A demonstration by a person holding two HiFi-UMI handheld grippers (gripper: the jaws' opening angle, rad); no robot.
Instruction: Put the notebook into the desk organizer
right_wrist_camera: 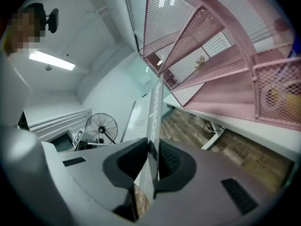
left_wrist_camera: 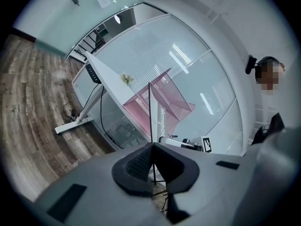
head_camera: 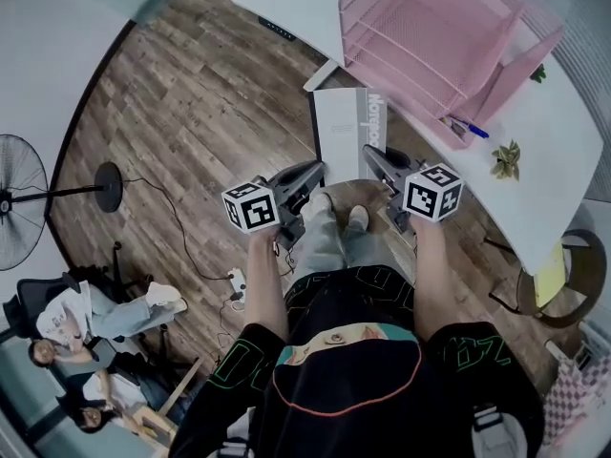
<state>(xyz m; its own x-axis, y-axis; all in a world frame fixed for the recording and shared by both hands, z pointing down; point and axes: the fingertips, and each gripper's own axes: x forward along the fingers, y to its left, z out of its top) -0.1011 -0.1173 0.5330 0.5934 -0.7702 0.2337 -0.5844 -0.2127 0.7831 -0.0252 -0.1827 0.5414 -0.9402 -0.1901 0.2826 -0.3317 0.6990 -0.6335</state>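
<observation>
I hold the notebook [head_camera: 344,122] flat over the floor, just short of the white desk's [head_camera: 563,151] near edge; it is white with a grey printed spine. My left gripper [head_camera: 312,173] is shut on its near left corner and my right gripper [head_camera: 370,156] on its near right edge. The pink mesh desk organizer [head_camera: 430,36] stands on the desk right behind it. In the left gripper view the notebook [left_wrist_camera: 150,112] runs edge-on out of the left gripper [left_wrist_camera: 151,147]. In the right gripper view the right gripper [right_wrist_camera: 151,147] clamps the notebook [right_wrist_camera: 154,117] below the organizer [right_wrist_camera: 211,55].
A blue pen [head_camera: 470,128] lies in the organizer's front tray and a small plant [head_camera: 506,158] sits on the desk. A floor fan [head_camera: 19,194] stands far left, seated people [head_camera: 86,327] are at lower left, and a round stool [head_camera: 563,284] is at right.
</observation>
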